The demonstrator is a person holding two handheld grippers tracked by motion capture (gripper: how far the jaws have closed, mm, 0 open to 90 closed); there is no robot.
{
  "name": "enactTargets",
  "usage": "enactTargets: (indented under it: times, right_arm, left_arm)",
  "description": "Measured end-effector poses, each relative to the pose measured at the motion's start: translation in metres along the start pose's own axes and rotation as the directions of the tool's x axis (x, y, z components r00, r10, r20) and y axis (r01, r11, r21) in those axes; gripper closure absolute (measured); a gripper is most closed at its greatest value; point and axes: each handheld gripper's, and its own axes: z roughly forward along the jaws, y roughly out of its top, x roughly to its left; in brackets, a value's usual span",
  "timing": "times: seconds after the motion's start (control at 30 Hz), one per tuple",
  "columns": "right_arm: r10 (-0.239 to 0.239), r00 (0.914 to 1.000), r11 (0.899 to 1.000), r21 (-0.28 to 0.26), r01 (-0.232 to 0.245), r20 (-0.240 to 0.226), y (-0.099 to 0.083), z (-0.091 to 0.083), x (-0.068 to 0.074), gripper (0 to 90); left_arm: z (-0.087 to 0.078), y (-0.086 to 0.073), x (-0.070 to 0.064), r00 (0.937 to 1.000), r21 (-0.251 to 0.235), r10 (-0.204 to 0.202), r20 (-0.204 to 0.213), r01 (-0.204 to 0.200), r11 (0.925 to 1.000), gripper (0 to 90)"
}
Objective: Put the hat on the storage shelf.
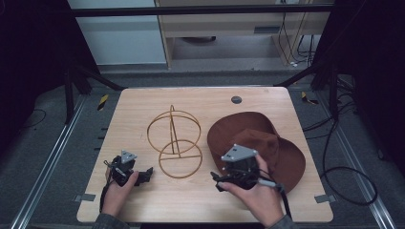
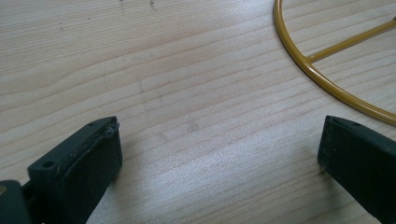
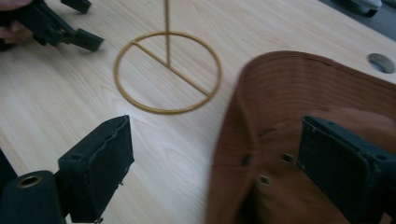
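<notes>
A brown brimmed hat (image 1: 267, 143) lies on the right half of the wooden table (image 1: 138, 109). A gold wire hat stand (image 1: 174, 136) rises mid-table on a round base ring (image 1: 180, 159). My left gripper (image 1: 144, 175) sits low at the near left, just left of that ring. Its jaws are open over bare wood (image 2: 219, 158), with the ring's edge (image 2: 317, 74) beyond the right jaw. My right gripper (image 1: 217, 181) hovers at the hat's near-left edge, open (image 3: 215, 140). One jaw is over wood, the other over the hat's brim (image 3: 299, 107), and nothing is gripped.
A grey grommet (image 1: 236, 99) is set in the table's far edge. Black frame bars flank the table, and cables (image 1: 344, 167) trail on the floor at right. Bare wood lies left of the stand. The left gripper (image 3: 70, 28) appears far off in the right gripper view.
</notes>
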Motion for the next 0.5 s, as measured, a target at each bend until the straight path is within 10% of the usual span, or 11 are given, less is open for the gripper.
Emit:
enactTargets:
  times: [0.3, 0.5]
  right_arm:
    - [-0.031, 0.9962, 0.997, 0.066, 0.025, 0.081, 0.006, -0.027, -0.054, 11.4]
    - [0.064, 0.9969, 0.994, 0.081, -0.067, 0.046, 0.01, -0.041, -0.091, 14.5]
  left_arm:
    - [0.0, 0.0, 0.0, 1.0, 0.0, 0.0, 0.0, 0.0, 1.0, 0.0]
    - [0.0, 0.0, 0.0, 1.0, 0.002, 0.001, -0.002, -0.001, 1.0, 0.0]
